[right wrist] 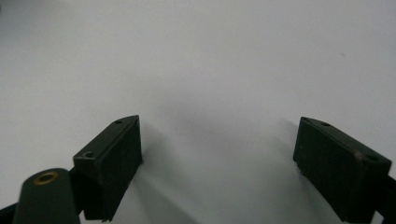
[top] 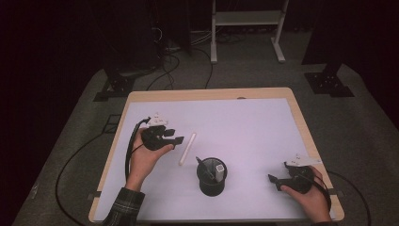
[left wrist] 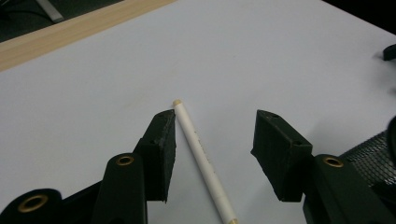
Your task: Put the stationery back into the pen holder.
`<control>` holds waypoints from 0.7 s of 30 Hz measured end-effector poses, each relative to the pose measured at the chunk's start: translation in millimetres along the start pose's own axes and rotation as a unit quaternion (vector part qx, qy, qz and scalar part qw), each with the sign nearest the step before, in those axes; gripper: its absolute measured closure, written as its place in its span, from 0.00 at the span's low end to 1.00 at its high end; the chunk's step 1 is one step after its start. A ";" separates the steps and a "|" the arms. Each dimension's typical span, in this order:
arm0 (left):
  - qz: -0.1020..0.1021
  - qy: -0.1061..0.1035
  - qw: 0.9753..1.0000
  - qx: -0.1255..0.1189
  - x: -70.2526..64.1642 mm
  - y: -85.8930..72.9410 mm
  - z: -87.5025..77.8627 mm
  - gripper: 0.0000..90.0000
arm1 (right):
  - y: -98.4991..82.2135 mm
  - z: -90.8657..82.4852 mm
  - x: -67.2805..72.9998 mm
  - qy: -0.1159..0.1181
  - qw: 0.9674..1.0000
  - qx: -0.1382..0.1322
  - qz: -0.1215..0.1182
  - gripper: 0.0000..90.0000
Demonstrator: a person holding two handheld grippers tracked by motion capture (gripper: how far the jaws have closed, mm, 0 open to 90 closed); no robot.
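Now left claw (left wrist: pixel 212 154) stands open astride pen (left wrist: pixel 203 161), pads not touching; pen lies flat on counter (top: pixel 254 127) left of cup (top: pixel 211 176). Risk judged: pen rolled aside or pinched off-centre, then tilted. Right claw (right wrist: pixel 217 163) open, nothing held.

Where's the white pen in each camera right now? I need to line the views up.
High view: the white pen lies left of centre on the white mat, just right of the left gripper.
Left gripper view: the pen lies between the open jaws, nearer the left one, untouched.
Right gripper view: bare mat between the open jaws, no pen.
Shared landmark: the black mesh cup, at the left gripper view's right edge.
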State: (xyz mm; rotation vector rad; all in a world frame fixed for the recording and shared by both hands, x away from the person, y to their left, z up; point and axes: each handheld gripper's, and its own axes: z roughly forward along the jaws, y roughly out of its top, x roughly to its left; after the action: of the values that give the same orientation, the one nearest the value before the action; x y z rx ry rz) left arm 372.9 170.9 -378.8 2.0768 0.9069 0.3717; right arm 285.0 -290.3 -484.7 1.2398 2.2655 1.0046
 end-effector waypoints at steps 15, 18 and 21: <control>-0.005 0.011 0.999 0.041 6.6 4.6 41.6 0.54 | 0.0 0.1 0.1 0.000 1.000 0.000 0.000 0.16; -0.008 0.012 0.999 0.053 7.8 5.8 49.7 0.54 | 0.0 0.1 0.0 0.000 1.000 0.000 0.000 0.16; -0.011 0.016 0.998 0.060 9.5 6.2 57.0 0.54 | 0.0 0.1 0.0 0.000 1.000 0.000 0.000 0.16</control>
State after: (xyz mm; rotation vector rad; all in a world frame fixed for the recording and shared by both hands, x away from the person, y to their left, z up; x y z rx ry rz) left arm 413.2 142.7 -409.8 2.1741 0.9914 0.3468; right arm 285.1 -290.3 -484.8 1.2400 2.2653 1.0050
